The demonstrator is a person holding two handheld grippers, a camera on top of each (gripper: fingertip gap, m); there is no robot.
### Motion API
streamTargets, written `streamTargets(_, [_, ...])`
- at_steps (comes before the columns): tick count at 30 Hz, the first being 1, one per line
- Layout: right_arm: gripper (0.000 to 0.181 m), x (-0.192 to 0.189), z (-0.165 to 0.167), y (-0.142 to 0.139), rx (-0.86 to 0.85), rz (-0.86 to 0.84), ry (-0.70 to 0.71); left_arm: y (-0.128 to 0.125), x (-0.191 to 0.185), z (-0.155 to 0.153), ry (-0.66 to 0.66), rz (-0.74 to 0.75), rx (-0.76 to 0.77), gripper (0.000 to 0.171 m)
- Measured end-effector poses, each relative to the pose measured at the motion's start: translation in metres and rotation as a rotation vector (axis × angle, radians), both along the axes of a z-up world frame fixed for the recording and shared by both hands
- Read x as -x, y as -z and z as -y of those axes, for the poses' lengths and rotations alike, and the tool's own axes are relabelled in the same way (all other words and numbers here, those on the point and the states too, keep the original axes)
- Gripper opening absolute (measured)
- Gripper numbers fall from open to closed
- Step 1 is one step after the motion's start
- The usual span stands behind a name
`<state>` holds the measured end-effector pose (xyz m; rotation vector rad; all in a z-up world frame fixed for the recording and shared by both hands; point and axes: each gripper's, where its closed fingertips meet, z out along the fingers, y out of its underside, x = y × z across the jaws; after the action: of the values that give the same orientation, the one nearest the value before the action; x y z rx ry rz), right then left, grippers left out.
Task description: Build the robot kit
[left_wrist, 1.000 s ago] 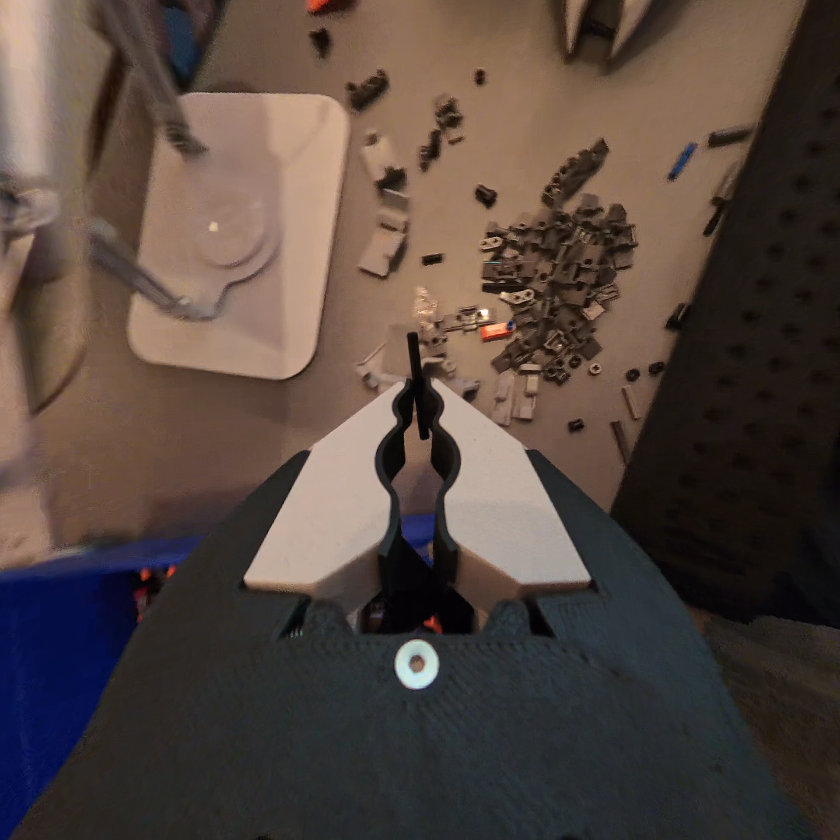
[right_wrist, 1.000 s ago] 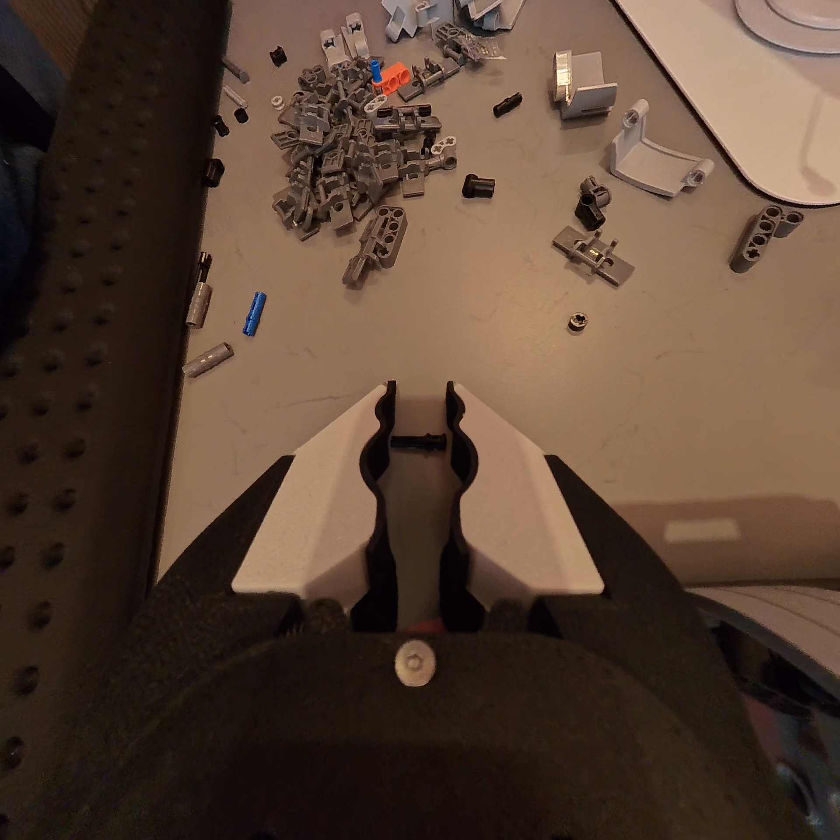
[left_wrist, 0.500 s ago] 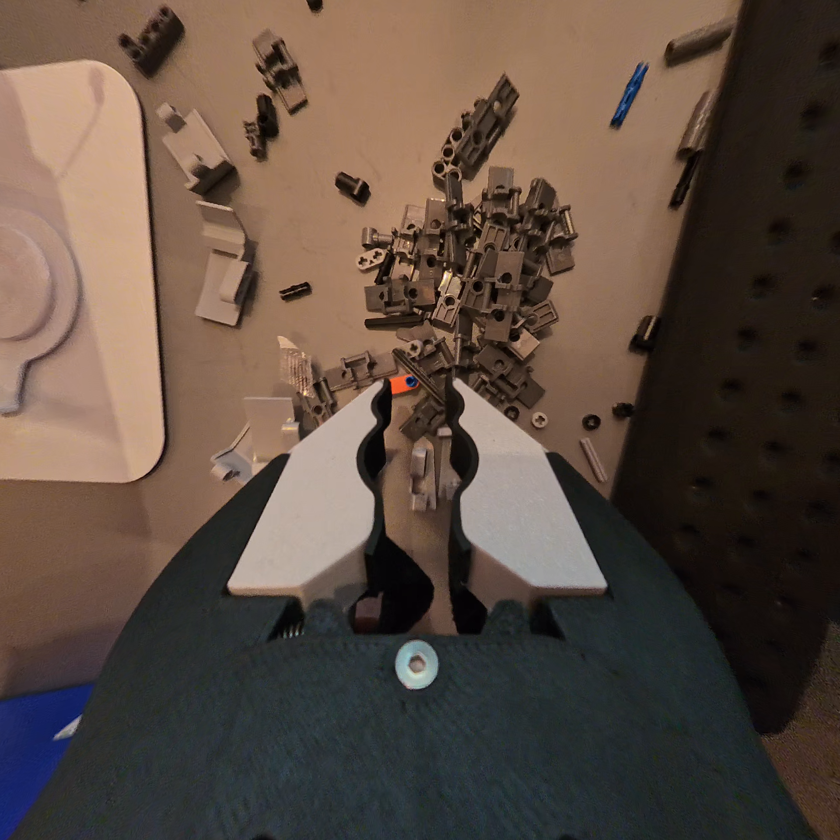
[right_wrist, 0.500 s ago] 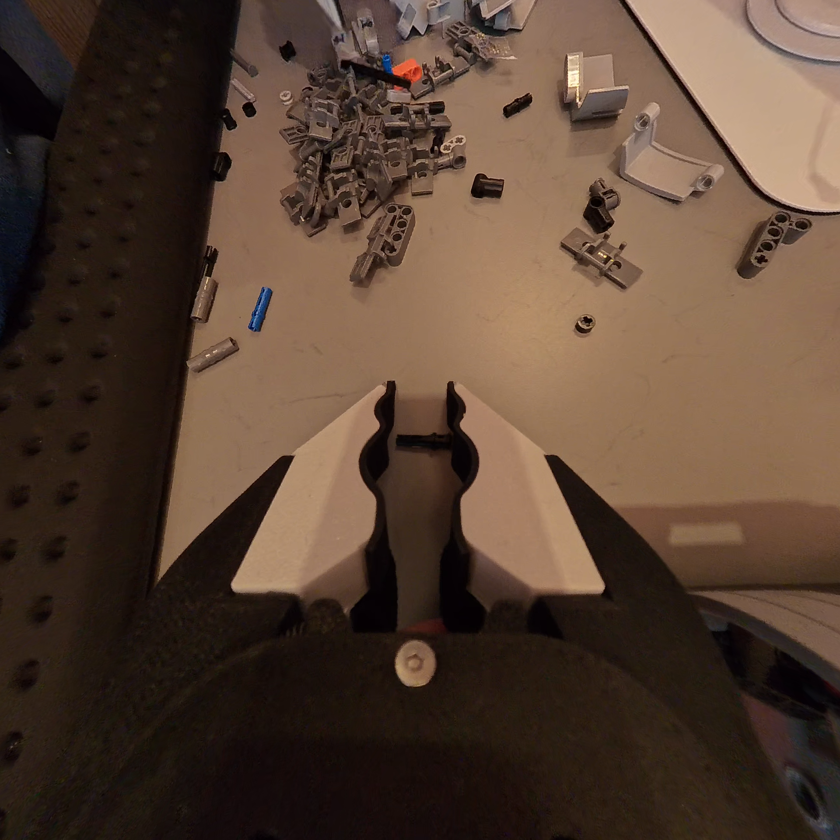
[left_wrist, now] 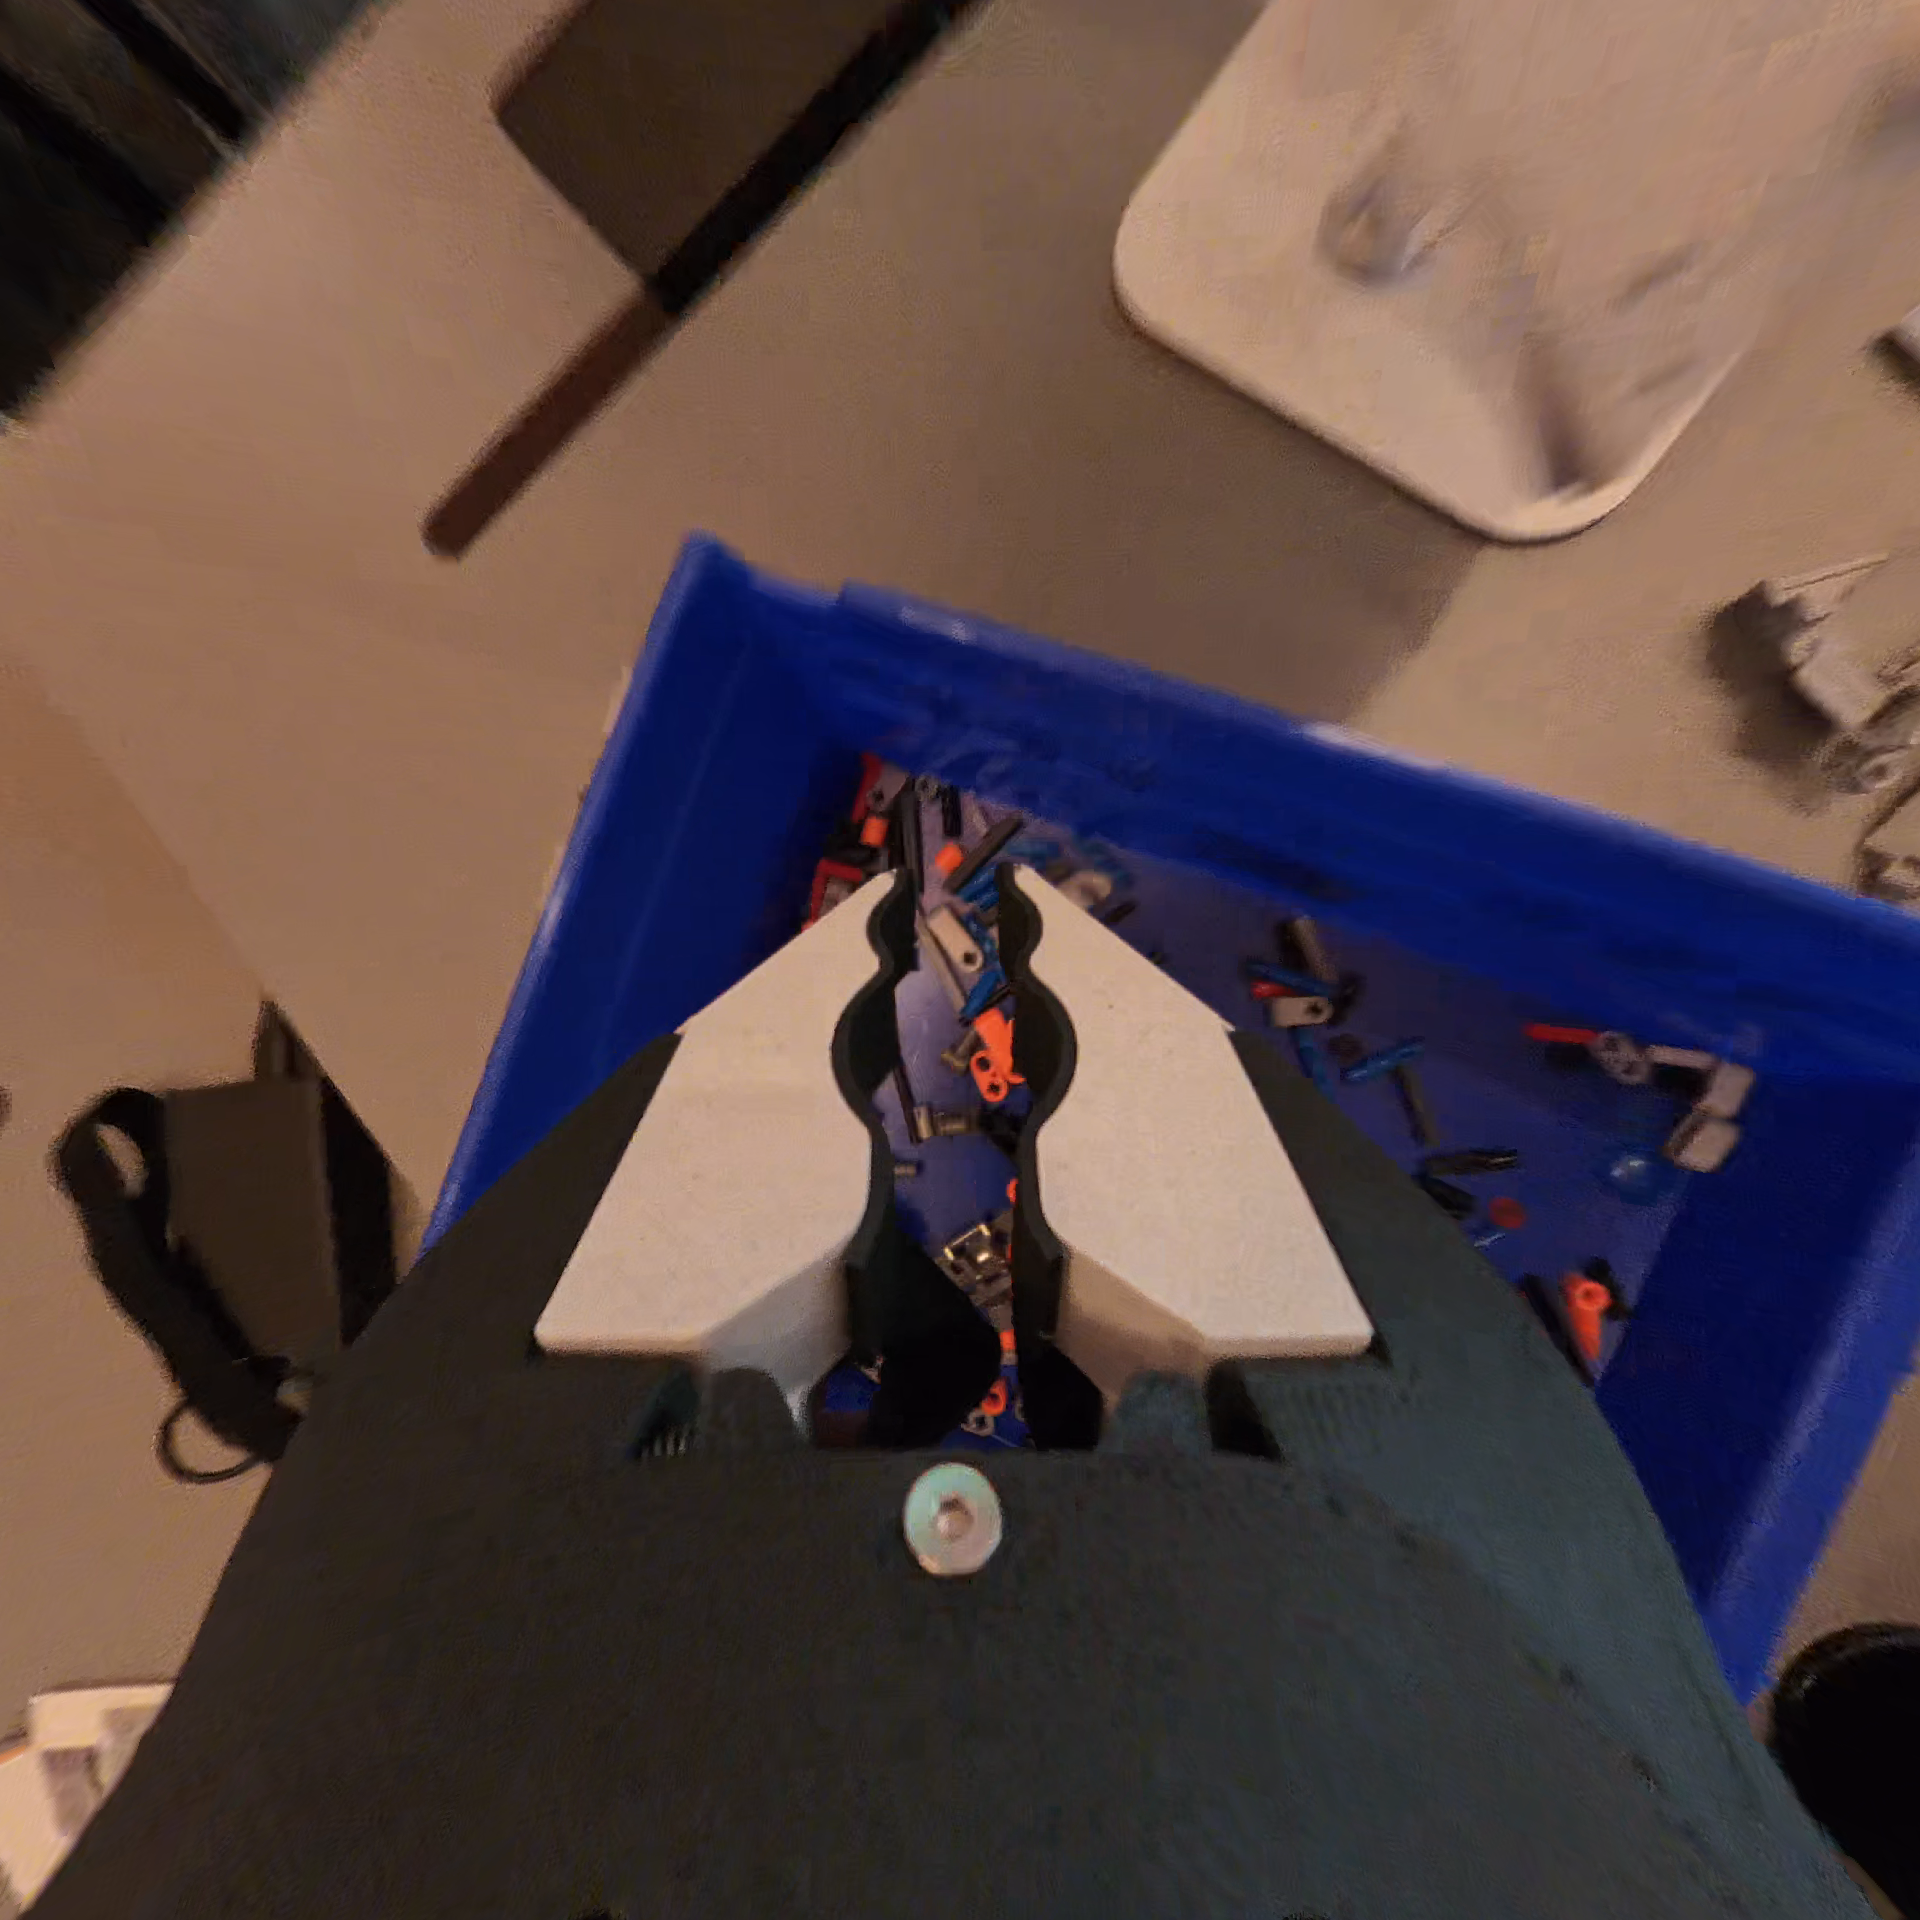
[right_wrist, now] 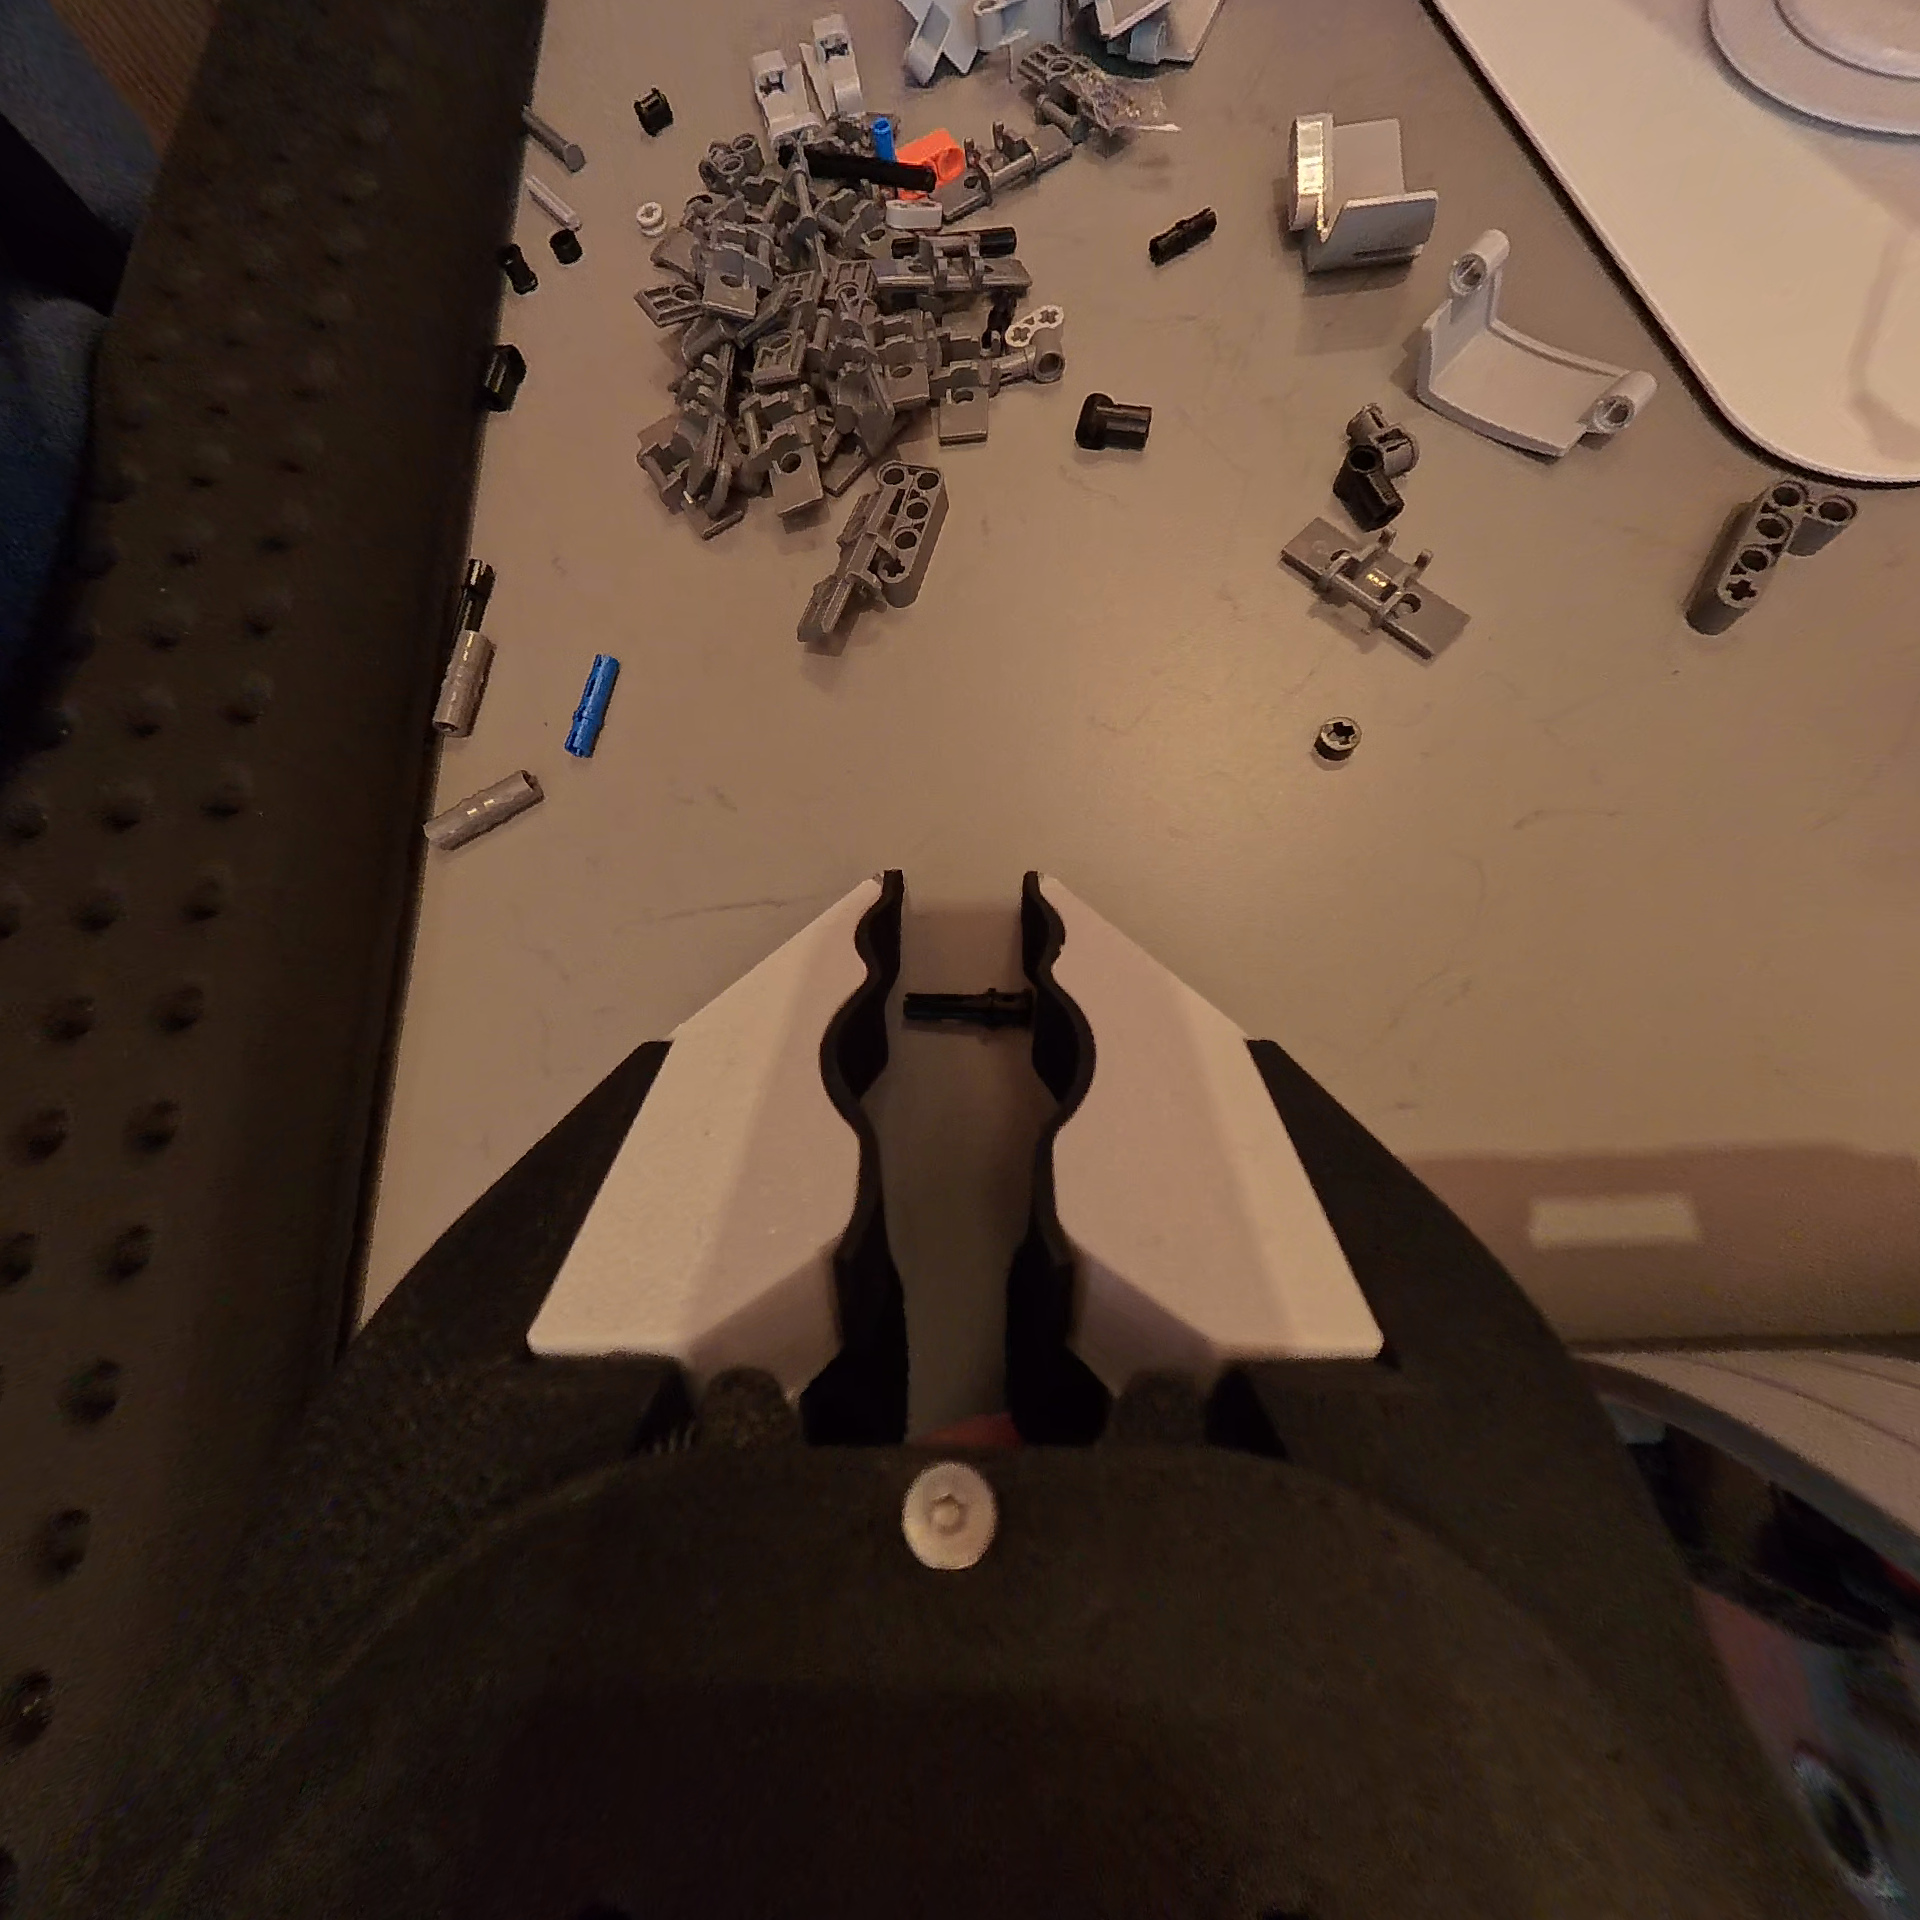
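Observation:
My left gripper (left_wrist: pixel 956 883) is open and empty, hovering over a blue bin (left_wrist: pixel 1351 790) that holds several small black, blue, grey and orange parts (left_wrist: pixel 992 1049). My right gripper (right_wrist: pixel 962 883) is shut on a short black pin (right_wrist: pixel 966 1008), held crosswise between its jaws above the grey table. Ahead of it lies a pile of dark grey parts (right_wrist: pixel 821 343), with a black rod (right_wrist: pixel 868 166) and an orange piece (right_wrist: pixel 930 156) at its far edge.
A black perforated board (right_wrist: pixel 208 727) runs along the left. A white stand base (right_wrist: pixel 1714 208) lies far right and also shows in the left wrist view (left_wrist: pixel 1455 260). Loose parts lie scattered, among them a blue pin (right_wrist: pixel 592 701). A black strap (left_wrist: pixel 208 1247) lies left of the bin. There is about 50 cm between the tips of the two grippers.
My left gripper released the black rod onto the grey pile, then swung back over the blue bin. My right gripper has stayed almost still with the pin in it.

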<state>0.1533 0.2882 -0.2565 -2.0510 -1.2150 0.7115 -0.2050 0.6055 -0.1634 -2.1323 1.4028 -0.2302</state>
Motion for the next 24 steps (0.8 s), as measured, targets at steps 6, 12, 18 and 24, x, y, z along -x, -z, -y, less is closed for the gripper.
streamTargets(6, [0.021, 0.000, -0.001, 0.000, 0.005, -0.005, 0.006, 0.057, 0.006, -0.031, -0.010, -0.093, 0.097, 0.015])
streamTargets(12, [0.021, 0.000, -0.001, -0.001, 0.006, -0.009, 0.005, 0.087, 0.014, -0.039, 0.028, -0.246, 0.091, 0.015])
streamTargets(18, [0.021, 0.000, 0.000, -0.001, 0.006, -0.013, 0.002, 0.091, 0.010, -0.042, 0.040, -0.240, 0.096, 0.017])
streamTargets(24, [0.021, 0.000, 0.000, -0.002, 0.004, -0.012, 0.002, 0.093, 0.013, -0.045, 0.046, -0.262, 0.076, 0.013])
